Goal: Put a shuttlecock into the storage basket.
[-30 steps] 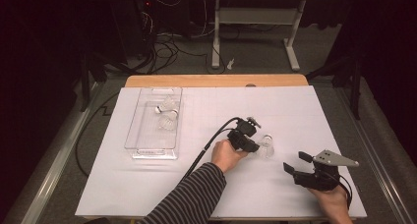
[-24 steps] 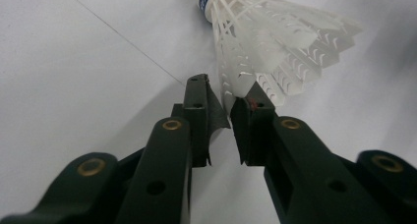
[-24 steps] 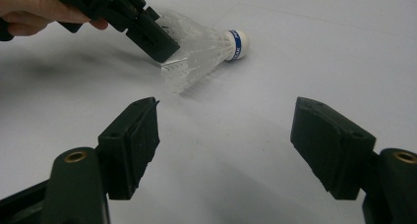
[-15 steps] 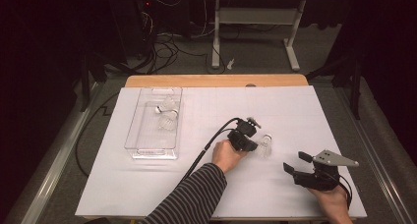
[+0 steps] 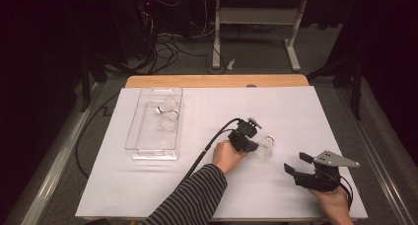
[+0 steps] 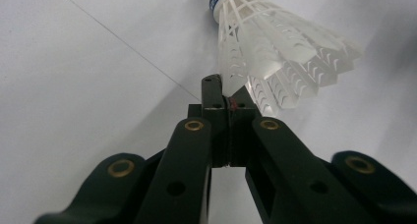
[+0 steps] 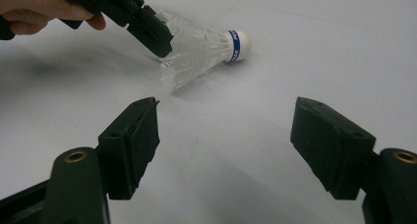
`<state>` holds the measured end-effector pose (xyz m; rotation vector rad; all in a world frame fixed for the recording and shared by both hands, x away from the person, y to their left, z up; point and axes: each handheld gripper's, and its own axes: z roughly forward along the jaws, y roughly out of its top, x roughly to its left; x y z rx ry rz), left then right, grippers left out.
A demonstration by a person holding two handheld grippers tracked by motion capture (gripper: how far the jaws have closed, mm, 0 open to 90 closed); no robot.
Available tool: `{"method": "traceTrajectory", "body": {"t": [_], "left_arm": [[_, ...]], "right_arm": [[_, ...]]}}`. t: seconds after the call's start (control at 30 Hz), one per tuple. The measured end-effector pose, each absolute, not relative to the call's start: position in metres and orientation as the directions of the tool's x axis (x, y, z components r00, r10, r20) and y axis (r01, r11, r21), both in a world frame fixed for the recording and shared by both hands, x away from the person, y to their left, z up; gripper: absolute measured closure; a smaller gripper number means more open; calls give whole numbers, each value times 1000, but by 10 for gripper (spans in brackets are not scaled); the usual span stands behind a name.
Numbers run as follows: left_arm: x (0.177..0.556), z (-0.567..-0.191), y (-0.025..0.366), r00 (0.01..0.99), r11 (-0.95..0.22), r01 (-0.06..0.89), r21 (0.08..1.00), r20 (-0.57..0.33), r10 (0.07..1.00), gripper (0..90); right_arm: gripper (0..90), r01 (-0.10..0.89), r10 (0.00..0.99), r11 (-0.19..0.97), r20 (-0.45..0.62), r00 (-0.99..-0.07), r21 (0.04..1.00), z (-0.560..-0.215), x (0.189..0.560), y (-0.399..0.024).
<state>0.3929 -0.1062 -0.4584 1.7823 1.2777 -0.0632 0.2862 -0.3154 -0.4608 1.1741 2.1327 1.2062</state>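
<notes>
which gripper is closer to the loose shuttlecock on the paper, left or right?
Left. The left gripper is shut on the skirt edge of the shuttlecock. The right gripper sits open, apart from it, nearer the person.

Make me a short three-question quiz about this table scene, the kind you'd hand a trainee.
1. True or false: the left gripper is pinching the skirt edge of the shuttlecock on the white table.
2. How many shuttlecocks lie in the clear tray?
A. none
B. two
C. five
3. Fill in: the right gripper stands ____, with nothing between its jaws.

Key:
1. True: its jaws have just been closing, and they now meet on the skirt.
2. B: one nearer the far end, one just below it in the high view.
3. Open.
</notes>
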Motion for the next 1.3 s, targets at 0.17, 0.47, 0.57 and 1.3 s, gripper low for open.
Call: {"method": "traceTrajectory", "body": {"t": [0.17,0.47,0.57,1.3], "left_arm": [[393,-456,-105,459,-42,772,634,-511,727,896],[391,-451,-100,468,-49,766,641,-503,727,896],[390,-449,-97,471,-50,762,646,-500,727,896],[382,-437,-79,485,-52,750,660,-495,721,896]], "right_arm": [[273,464,831,266,43,-554,845,-461,286,-316],[273,464,831,265,43,-554,846,-461,286,-315],[273,464,832,265,43,-554,846,-461,286,-315],[273,463,832,264,43,-553,846,-460,286,-315]]}}
